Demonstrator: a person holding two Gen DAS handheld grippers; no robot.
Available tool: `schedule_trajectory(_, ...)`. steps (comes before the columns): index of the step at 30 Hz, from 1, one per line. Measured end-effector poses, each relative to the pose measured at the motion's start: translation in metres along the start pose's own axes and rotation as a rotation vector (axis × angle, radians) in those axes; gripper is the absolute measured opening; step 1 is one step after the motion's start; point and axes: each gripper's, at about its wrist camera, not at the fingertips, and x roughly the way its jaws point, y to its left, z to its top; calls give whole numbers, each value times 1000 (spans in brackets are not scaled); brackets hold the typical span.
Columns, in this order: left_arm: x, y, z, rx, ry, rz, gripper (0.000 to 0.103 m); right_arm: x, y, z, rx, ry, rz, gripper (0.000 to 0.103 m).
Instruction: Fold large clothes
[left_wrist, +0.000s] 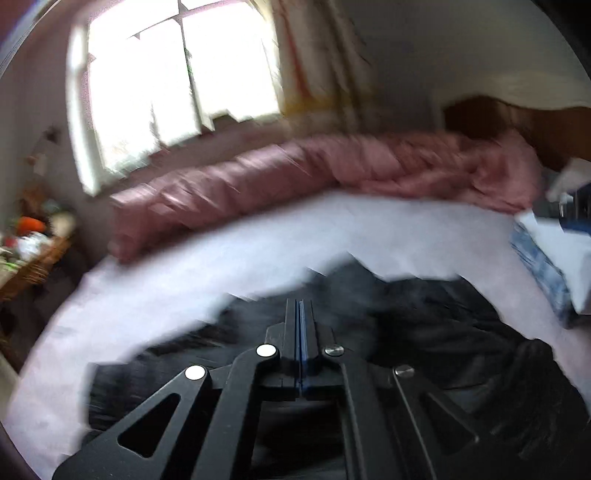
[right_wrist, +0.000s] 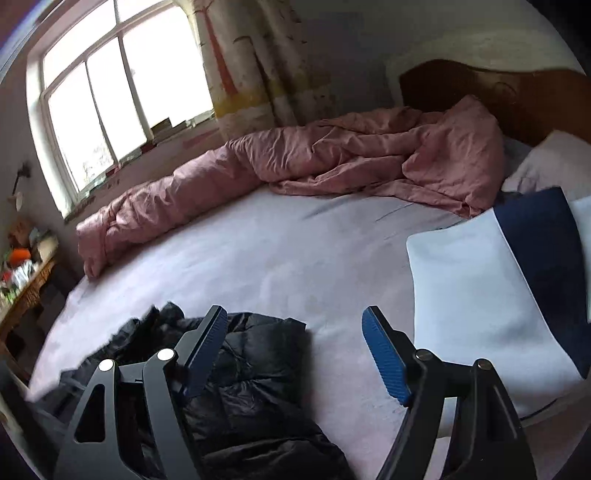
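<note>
Lying on bed (right_wrist: 280, 251) — black jacket (right_wrist: 255, 387), left gripper (left_wrist: 300, 306) closed, right gripper (right_wrist: 295, 332) open.

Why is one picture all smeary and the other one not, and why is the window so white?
Left wrist view: motion blur smears the pink duvet, the black jacket and the window; only the left gripper looks sharp. Right wrist view: mostly crisp, the duvet's wrinkles show. Both views: daylight washes the window out to white, and the fisheye lens bends the bed into a curve.
</note>
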Motion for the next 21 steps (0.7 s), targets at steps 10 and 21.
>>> schedule_trajectory(10,-23,104,-9,-100,20,-80,0,41,54,-30,-183,128,65,77)
schedule_trajectory(21,22,-57,-22,295,125,-144,76,55,54,-37,-226,163,-19,76)
